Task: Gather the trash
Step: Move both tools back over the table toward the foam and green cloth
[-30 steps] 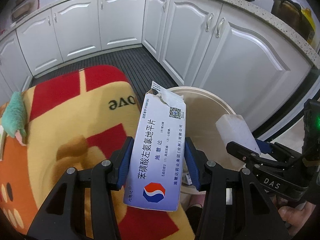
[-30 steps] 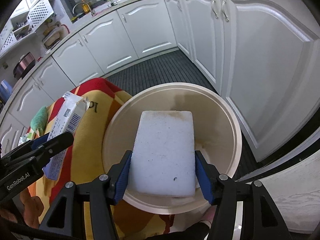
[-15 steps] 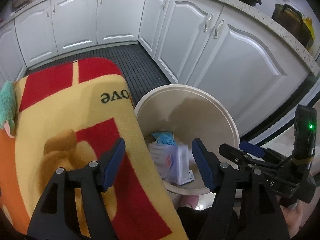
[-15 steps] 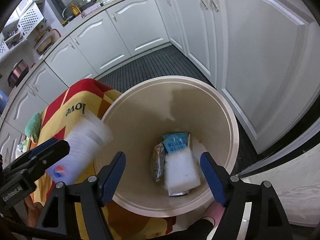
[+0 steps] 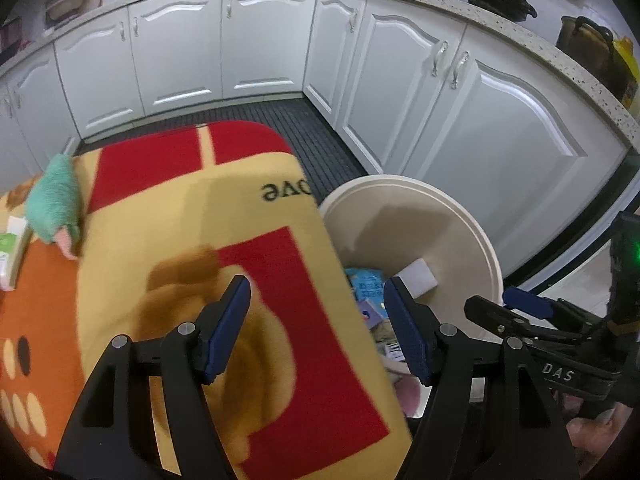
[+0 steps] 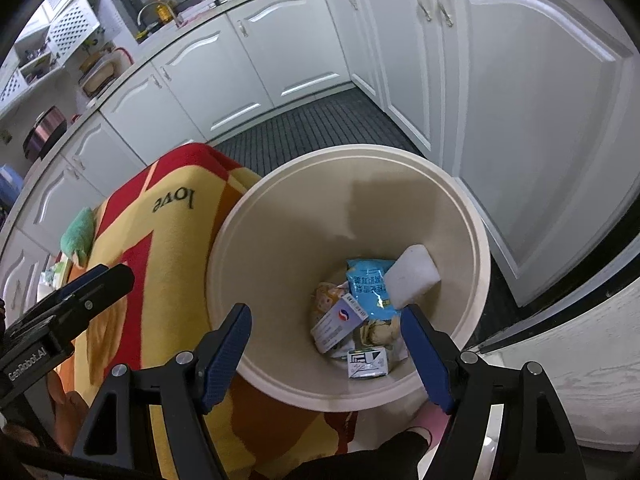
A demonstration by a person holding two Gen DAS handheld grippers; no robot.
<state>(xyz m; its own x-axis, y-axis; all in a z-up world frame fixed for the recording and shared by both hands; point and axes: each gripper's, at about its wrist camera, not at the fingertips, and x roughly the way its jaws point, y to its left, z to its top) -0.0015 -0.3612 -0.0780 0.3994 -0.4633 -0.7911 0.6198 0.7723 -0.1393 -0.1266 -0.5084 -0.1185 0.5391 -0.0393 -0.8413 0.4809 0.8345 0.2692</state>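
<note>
Two handheld grippers above a cream bin [image 6: 472,240] of trash.
Both grippers' jaws spread, empty; white foam block [image 6: 412,276] at the bin's two o'clock, medicine box [image 6: 338,322] centre.

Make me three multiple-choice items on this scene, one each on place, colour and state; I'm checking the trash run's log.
1. Where is the white block?
A. in the bin
B. on the blanket
C. on the floor

2. What colour is the snack bag in the bin?
A. red
B. blue
C. black

3. How is the right gripper?
A. shut on the block
B. shut on a box
C. open, holding nothing

Answers: 1 A, it leans against the bin's inner wall; 2 B, its printed face is light blue; 3 C, its pads stand apart above the bin with nothing between them.
</note>
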